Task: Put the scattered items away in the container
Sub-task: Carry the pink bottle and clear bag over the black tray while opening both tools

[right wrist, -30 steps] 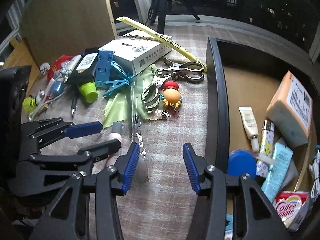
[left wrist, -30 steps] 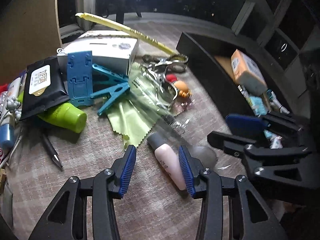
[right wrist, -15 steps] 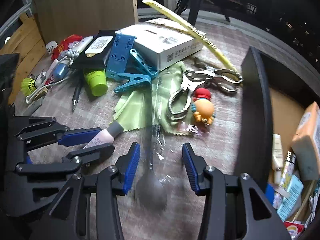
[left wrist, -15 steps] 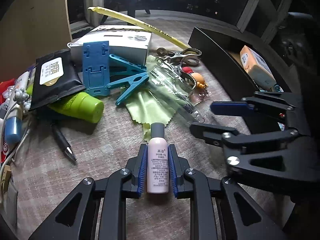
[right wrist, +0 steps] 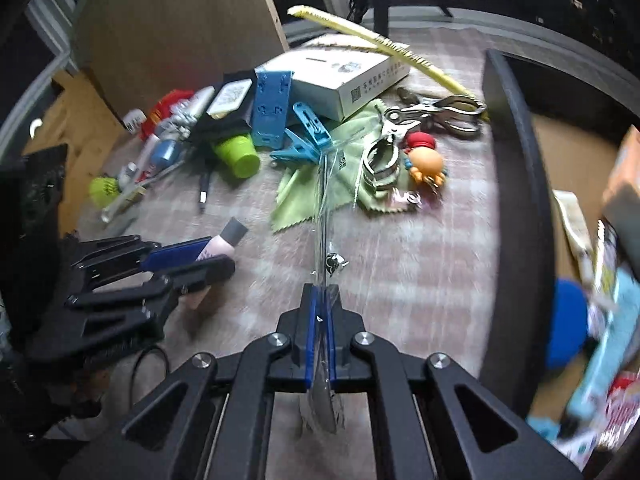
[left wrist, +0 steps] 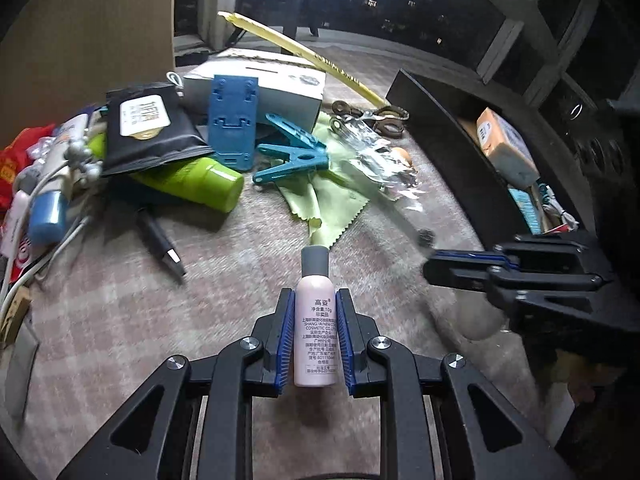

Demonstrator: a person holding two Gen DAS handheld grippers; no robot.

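Note:
My left gripper [left wrist: 314, 336] is shut on a small pink bottle [left wrist: 316, 328] with a grey cap, held above the checked cloth; it also shows in the right wrist view [right wrist: 218, 246]. My right gripper [right wrist: 320, 328] is shut on a spoon in a clear plastic wrapper [right wrist: 325, 240], whose bowl hangs below the fingers. The wrapper [left wrist: 384, 176] stretches across the green cloth [left wrist: 332, 200]. The black container [right wrist: 516, 184] stands to the right, holding several items.
Scattered on the cloth: white box [right wrist: 340, 76], blue stand [right wrist: 272, 108], blue clip [right wrist: 308, 140], green tube [right wrist: 236, 156], metal clips [right wrist: 440, 112], orange toy keychain [right wrist: 424, 164], pen [left wrist: 160, 240], yellow strip [right wrist: 380, 48], cables and tubes at left [left wrist: 44, 200].
My right gripper has closed on the wrapped spoon and lifted it. My left gripper, closed on the pink bottle half a second ago, has raised it off the cloth.

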